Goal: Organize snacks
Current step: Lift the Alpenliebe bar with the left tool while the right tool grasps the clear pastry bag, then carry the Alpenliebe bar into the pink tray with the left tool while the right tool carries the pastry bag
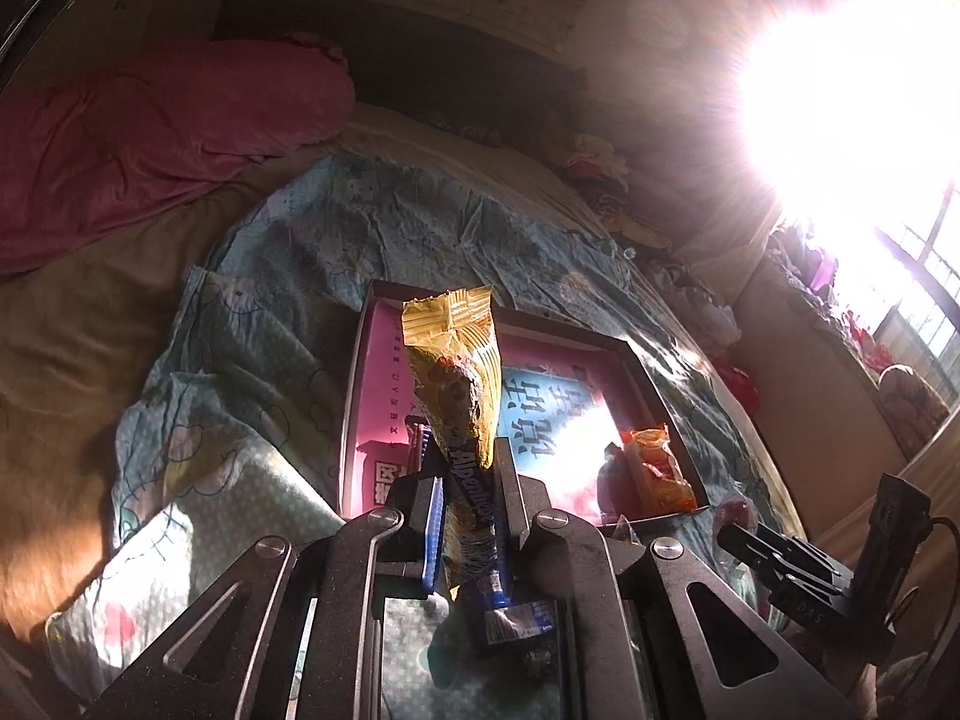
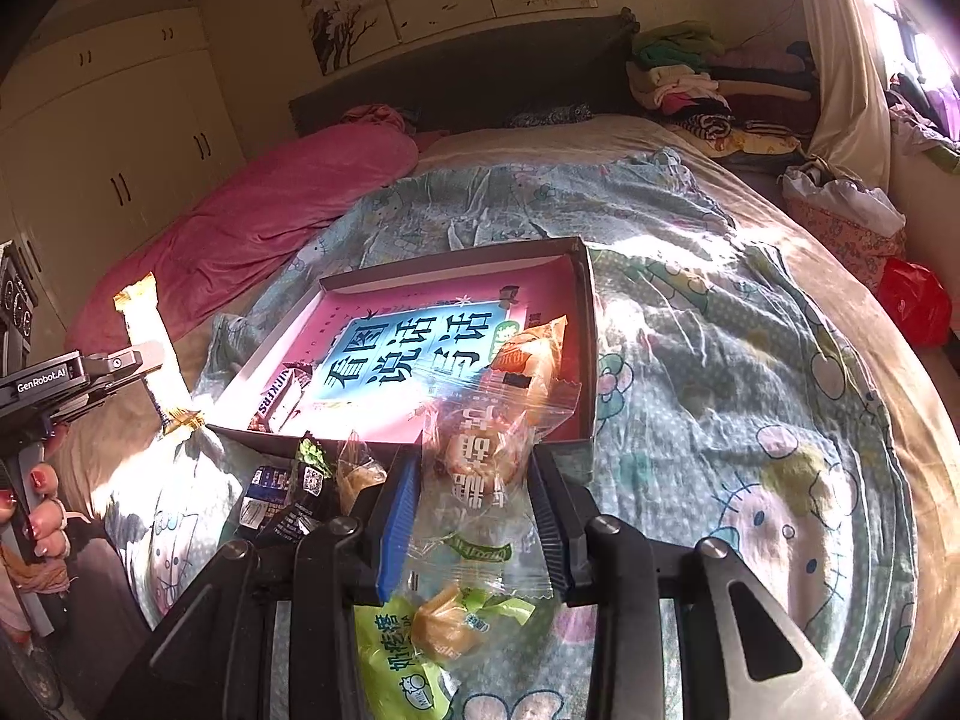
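Note:
My left gripper (image 1: 468, 462) is shut on a long yellow and blue candy stick pack (image 1: 456, 360), which stands upright in front of the box. The shallow cardboard box (image 2: 456, 261) with a pink printed floor lies on the bed. Inside it are a Snickers bar (image 2: 279, 402) at its near left and an orange snack packet (image 2: 528, 354) at its right. My right gripper (image 2: 474, 510) is shut on a clear-wrapped pastry packet (image 2: 480, 456), just before the box's near edge. In the right wrist view the left gripper (image 2: 141, 357) holds the stick pack (image 2: 150, 342) at the far left.
Loose snacks lie on the patterned bedsheet (image 2: 750, 360) before the box: dark packets (image 2: 288, 498), a small clear packet (image 2: 360, 471) and a green packet (image 2: 408, 660). A pink quilt (image 2: 270, 210) is bunched at the back left. Clothes (image 2: 690, 78) pile at the headboard. A hand (image 2: 42, 498) grips the left handle.

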`<state>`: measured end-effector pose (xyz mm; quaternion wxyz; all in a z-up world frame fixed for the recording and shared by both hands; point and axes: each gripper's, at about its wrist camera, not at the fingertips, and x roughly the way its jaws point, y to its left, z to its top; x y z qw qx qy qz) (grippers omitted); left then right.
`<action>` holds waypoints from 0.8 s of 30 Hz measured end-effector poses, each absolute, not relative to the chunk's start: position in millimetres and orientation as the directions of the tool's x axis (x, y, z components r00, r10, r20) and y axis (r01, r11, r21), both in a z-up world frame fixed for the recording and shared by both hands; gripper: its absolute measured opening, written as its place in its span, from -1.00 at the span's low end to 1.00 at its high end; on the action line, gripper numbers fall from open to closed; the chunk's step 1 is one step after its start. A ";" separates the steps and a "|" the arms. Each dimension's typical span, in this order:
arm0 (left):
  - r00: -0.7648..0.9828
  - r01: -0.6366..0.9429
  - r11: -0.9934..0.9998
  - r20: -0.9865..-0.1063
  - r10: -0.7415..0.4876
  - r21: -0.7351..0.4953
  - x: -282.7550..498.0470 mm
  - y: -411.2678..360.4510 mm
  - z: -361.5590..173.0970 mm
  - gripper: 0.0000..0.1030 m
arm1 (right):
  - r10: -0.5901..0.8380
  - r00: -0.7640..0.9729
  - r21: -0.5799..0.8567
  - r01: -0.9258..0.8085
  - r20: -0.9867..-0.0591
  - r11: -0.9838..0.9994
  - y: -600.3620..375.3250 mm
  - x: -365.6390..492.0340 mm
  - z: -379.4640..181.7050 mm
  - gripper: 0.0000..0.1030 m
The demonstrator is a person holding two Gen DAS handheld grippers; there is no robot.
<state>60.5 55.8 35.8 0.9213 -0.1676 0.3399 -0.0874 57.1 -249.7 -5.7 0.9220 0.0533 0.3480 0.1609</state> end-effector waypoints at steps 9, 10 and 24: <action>0.765 0.003 0.935 -0.602 -0.230 -0.354 86.9 62.1 26.9 -0.73 | 0.319 0.718 0.207 -0.243 -0.619 0.948 -254.3 65.6 -5.7 -0.27; 0.763 -0.002 0.935 -0.605 -0.228 -0.355 89.7 62.9 24.6 -0.73 | 0.318 0.719 0.207 -0.241 -0.618 0.948 -255.0 66.7 -5.6 -0.27; 0.712 -0.050 0.932 -0.667 -0.219 -0.359 117.6 68.6 -6.7 -0.73 | 0.298 0.730 0.203 -0.218 -0.615 0.955 -260.4 82.8 -7.6 -0.27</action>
